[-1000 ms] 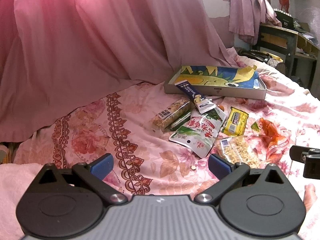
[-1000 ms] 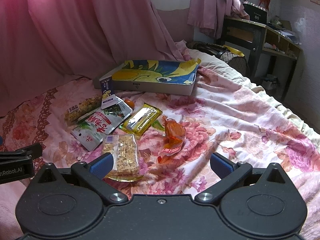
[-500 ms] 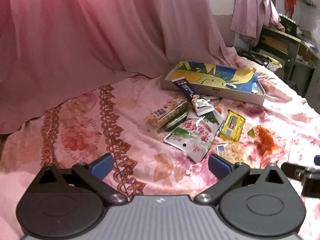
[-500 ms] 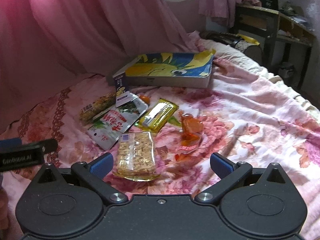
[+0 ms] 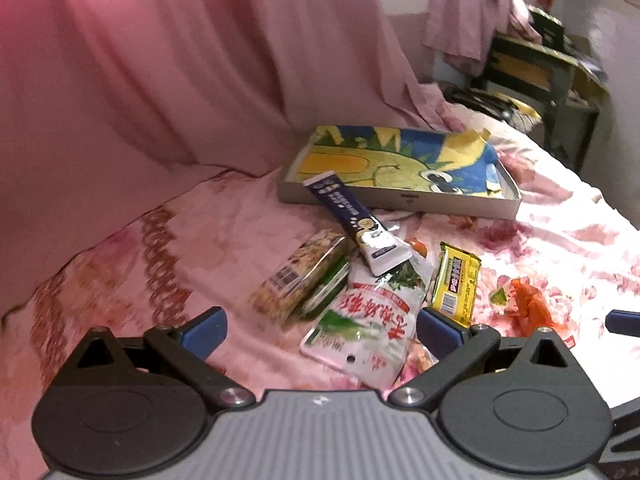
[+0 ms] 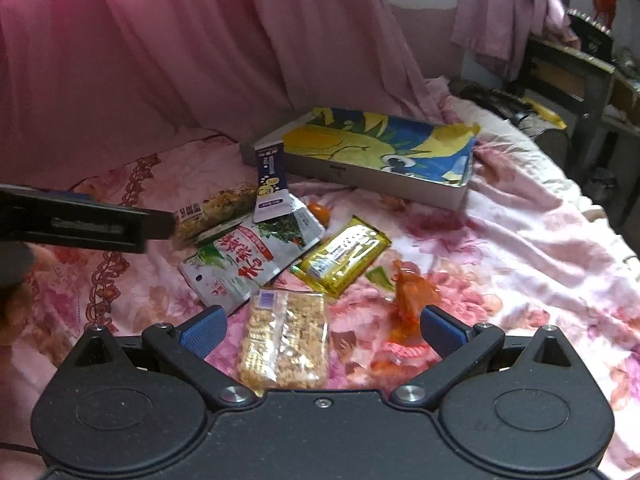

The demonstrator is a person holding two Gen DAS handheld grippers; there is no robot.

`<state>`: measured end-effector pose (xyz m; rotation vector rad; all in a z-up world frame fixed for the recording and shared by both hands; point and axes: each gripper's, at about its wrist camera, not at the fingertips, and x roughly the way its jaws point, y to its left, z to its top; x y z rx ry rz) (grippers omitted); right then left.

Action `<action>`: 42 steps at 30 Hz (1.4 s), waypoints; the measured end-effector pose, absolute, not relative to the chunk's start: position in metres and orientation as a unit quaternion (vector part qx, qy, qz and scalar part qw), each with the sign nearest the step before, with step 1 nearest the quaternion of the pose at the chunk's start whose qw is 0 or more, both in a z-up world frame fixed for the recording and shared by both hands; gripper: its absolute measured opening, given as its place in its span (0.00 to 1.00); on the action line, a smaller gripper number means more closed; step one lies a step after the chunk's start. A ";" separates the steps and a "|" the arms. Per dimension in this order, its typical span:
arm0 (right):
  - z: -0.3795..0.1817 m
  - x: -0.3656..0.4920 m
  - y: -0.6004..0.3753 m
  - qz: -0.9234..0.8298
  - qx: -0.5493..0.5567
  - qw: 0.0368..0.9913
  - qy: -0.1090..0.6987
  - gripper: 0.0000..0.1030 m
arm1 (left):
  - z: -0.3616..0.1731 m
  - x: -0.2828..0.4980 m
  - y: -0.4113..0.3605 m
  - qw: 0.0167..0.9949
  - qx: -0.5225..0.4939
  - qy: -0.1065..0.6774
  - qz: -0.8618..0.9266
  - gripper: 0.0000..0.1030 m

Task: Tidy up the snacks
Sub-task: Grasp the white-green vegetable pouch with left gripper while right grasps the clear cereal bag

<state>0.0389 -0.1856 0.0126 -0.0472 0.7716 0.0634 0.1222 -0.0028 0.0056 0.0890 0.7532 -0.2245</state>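
Closer to snacks, crumb packet [image 6: 284,344] right-view only

A shallow grey box [image 6: 384,184] lined with a yellow-and-blue cartoon print lies flat on the flowered bed. A dark blue stick pack [image 6: 271,178] leans against its near wall. Before it lie 5 more snacks (all loose): a green-and-white pouch [image 6: 248,258], a yellow bar [image 6: 344,254], a clear cereal pack [image 6: 284,340], an orange wrapper [image 6: 410,304] and a long cereal bar [image 5: 304,276].
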 end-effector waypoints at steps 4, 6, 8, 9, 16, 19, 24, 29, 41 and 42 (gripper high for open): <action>0.004 0.057 -0.187 0.049 -0.003 0.915 0.401 0.99 | -0.002 0.146 -0.009 0.914 0.047 0.379 -0.137 1.00; -0.003 0.062 -0.186 0.048 0.000 0.911 0.410 0.99 | -0.006 0.156 -0.011 0.909 0.039 0.383 -0.159 1.00; -0.012 0.066 -0.185 0.045 -0.002 0.907 0.418 0.99 | -0.010 0.166 -0.012 0.899 0.024 0.393 -0.192 1.00; -0.016 0.068 -0.183 0.043 -0.005 0.905 0.423 0.99 | -0.013 0.171 -0.012 0.894 0.016 0.398 -0.206 1.00; -0.039 0.084 -0.179 0.032 -0.012 0.893 0.450 0.99 | -0.033 0.198 -0.021 0.861 -0.006 0.436 -0.262 1.00; -0.044 0.089 -0.181 0.031 0.005 0.889 0.457 0.99 | -0.040 0.204 -0.025 0.855 0.004 0.443 -0.269 1.00; -0.053 0.092 -0.181 0.036 0.018 0.879 0.476 0.99 | -0.054 0.213 -0.027 0.853 0.021 0.458 -0.250 0.99; -0.059 0.095 -0.177 0.042 0.016 0.876 0.481 0.99 | -0.063 0.218 -0.033 0.845 0.047 0.468 -0.254 0.96; -0.066 0.098 -0.176 0.048 0.024 0.871 0.488 0.90 | -0.070 0.215 -0.049 0.837 0.114 0.462 -0.272 0.82; -0.067 0.098 -0.175 0.049 0.022 0.871 0.489 0.90 | -0.071 0.216 -0.049 0.837 0.117 0.462 -0.270 0.81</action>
